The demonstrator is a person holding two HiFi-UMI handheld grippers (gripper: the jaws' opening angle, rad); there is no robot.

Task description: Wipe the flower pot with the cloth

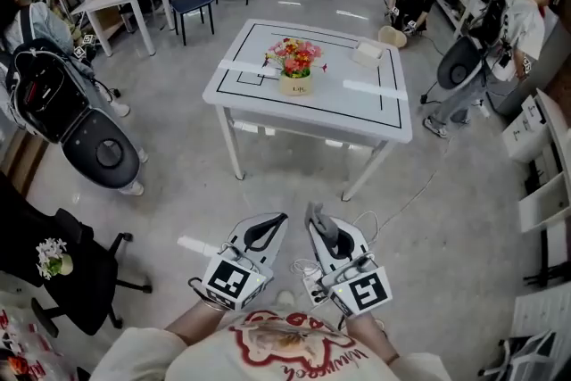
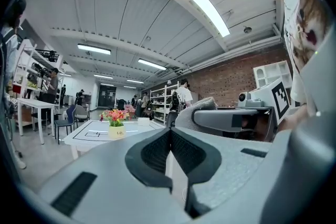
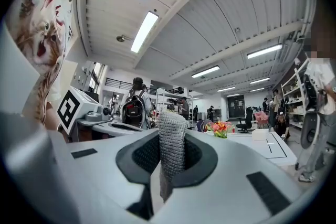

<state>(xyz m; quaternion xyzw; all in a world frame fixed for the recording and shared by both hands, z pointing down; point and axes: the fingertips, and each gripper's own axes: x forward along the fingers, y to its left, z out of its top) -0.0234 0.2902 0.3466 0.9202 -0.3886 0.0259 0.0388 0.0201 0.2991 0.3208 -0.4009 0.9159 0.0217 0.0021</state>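
Open workshop floor [image 1: 178,192] lay between the person and the white table [image 1: 357,103], which stood well ahead. The flower pot [image 1: 295,85] sat near the table's middle, inside the black outline, and looked untouched. Both tools were held level and close together, apparently for the approach. The right gripper [image 1: 314,215] was clamped on a grey knitted cloth [image 3: 172,140], ready for wiping. The left gripper [image 1: 279,219] was closed and empty, presumably free to steady the pot.

Bright ceiling strips, fisheye-warped edges
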